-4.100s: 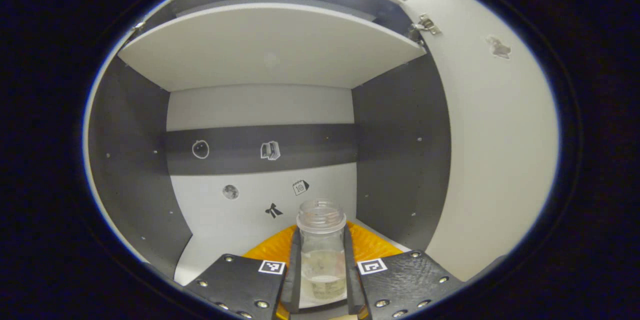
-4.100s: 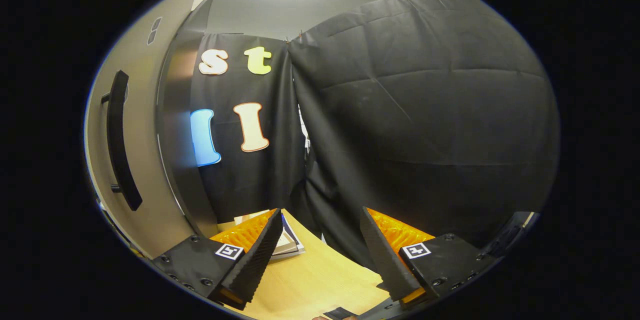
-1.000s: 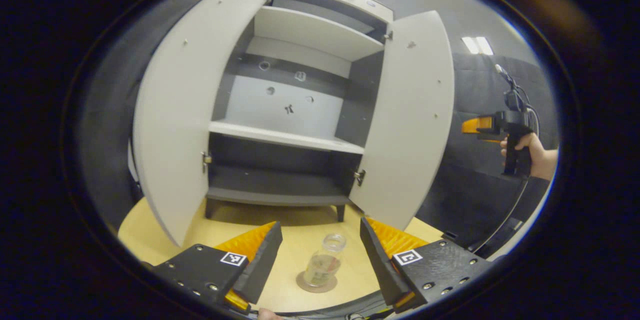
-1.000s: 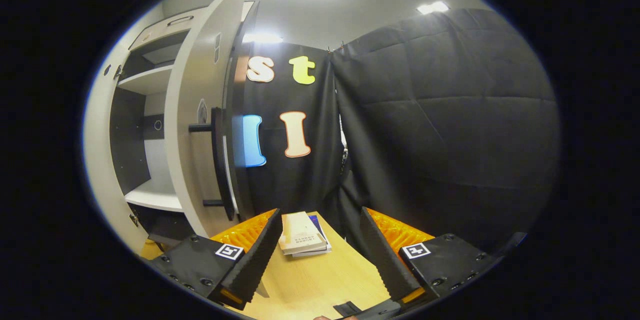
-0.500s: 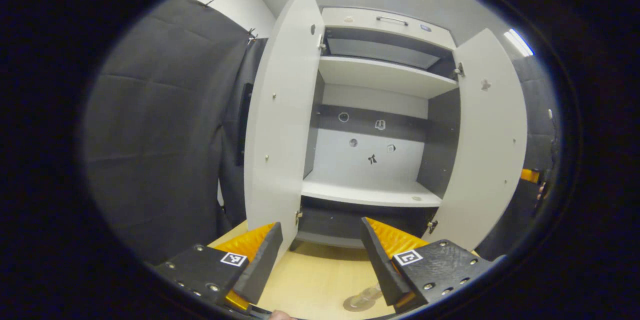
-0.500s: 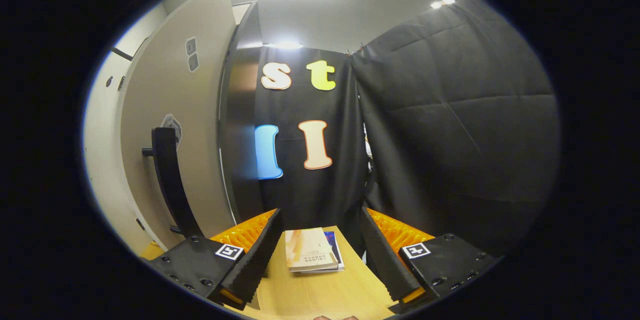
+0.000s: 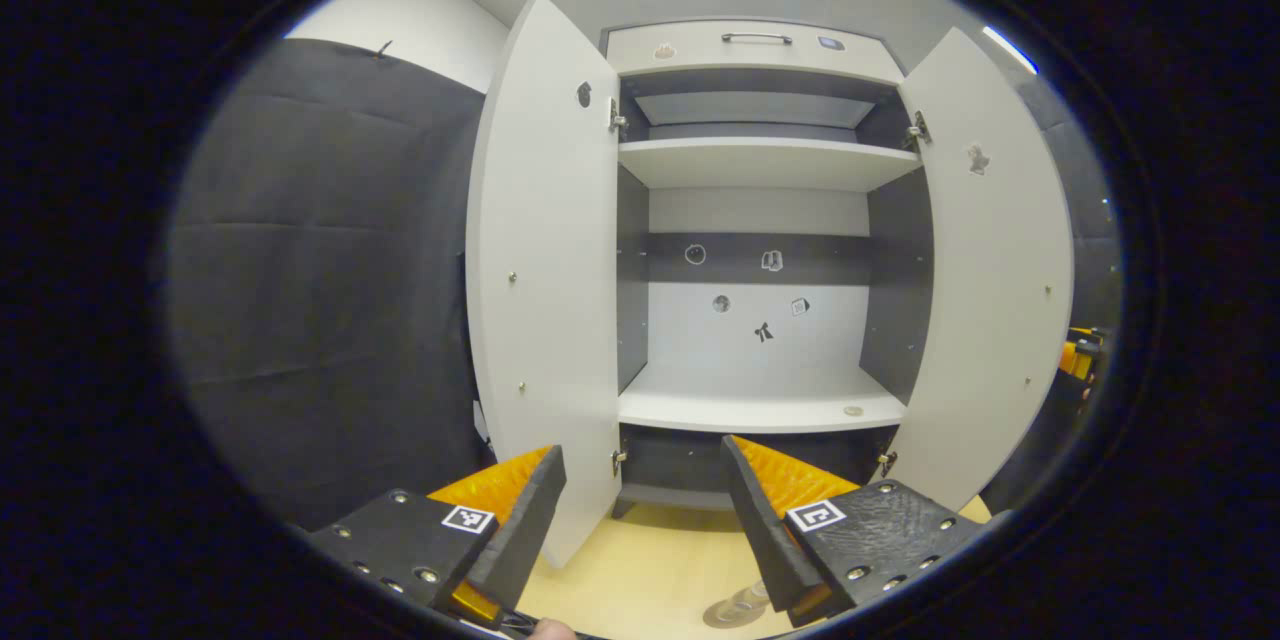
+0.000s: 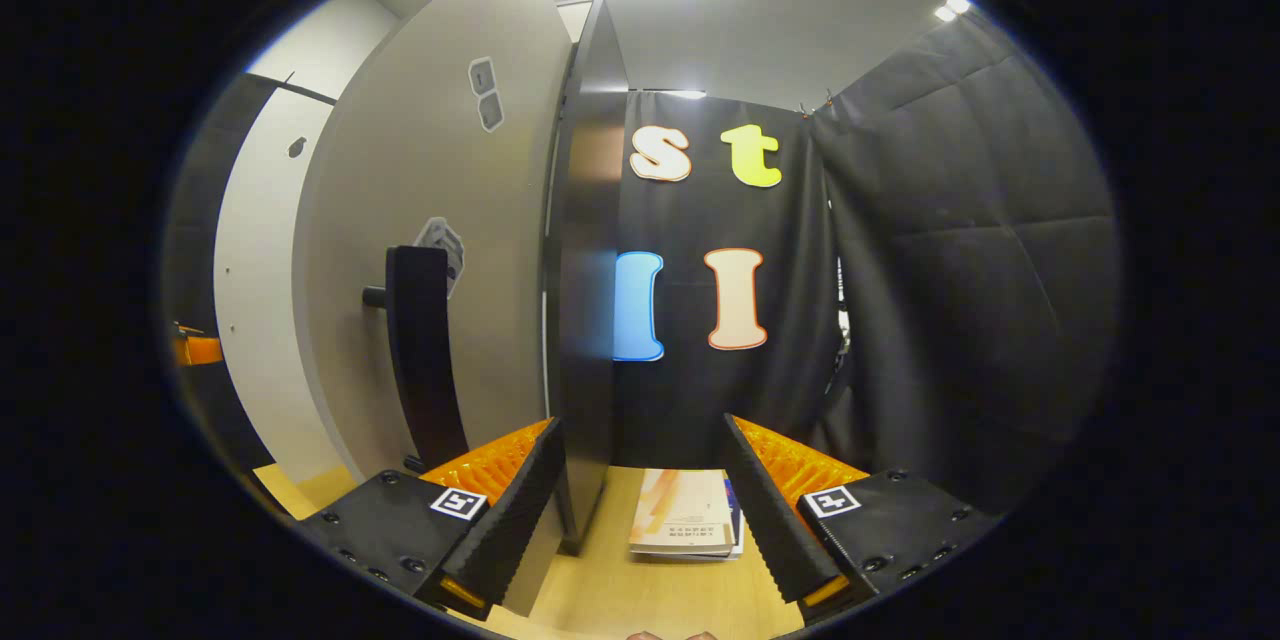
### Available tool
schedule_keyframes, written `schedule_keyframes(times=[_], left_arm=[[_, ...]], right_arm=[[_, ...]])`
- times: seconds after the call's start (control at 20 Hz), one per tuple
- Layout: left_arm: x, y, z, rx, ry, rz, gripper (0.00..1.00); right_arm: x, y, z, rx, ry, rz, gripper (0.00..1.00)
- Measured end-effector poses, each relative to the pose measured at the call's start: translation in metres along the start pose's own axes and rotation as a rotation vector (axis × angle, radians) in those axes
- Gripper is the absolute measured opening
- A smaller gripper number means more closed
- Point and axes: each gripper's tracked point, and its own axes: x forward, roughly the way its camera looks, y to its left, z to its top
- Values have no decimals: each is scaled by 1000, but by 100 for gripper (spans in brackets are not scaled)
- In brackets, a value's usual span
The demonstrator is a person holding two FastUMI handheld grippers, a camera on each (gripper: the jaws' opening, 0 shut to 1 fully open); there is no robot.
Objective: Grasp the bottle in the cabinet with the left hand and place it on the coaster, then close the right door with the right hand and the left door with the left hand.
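Pale wood of the desk (image 7: 650, 570) runs under my left hand-held gripper (image 7: 640, 510), whose fingers stand spread apart with nothing between them; just beside its right finger I see the bottle (image 7: 745, 600) standing on the coaster (image 7: 722, 615), partly hidden. Beyond that I see the cabinet (image 7: 760, 220) with its left door (image 7: 540, 290) and right door (image 7: 990, 290) both swung wide. My right hand-held gripper (image 8: 640, 510) is likewise spread and empty, close to the right door's outer face by its dark handle (image 8: 420, 350), with books (image 8: 685, 525) lying on the desk further off.
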Motion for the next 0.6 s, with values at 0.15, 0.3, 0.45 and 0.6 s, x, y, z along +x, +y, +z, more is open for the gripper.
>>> schedule_keyframes(times=[0.15,0.3,0.45,0.6], left_arm=[[0,5,-6,16,-11,8,90],[5,12,-9,-33,-10,-25,90],[11,22,-14,-99,-8,-77,91],[17,40,-21,-63,1,-83,91]], right_arm=[[-2,9,-1,50,45,29,99],[-7,13,3,64,69,10,97],[-8,19,7,24,76,-33,91],[-7,35,6,43,85,-54,91]])
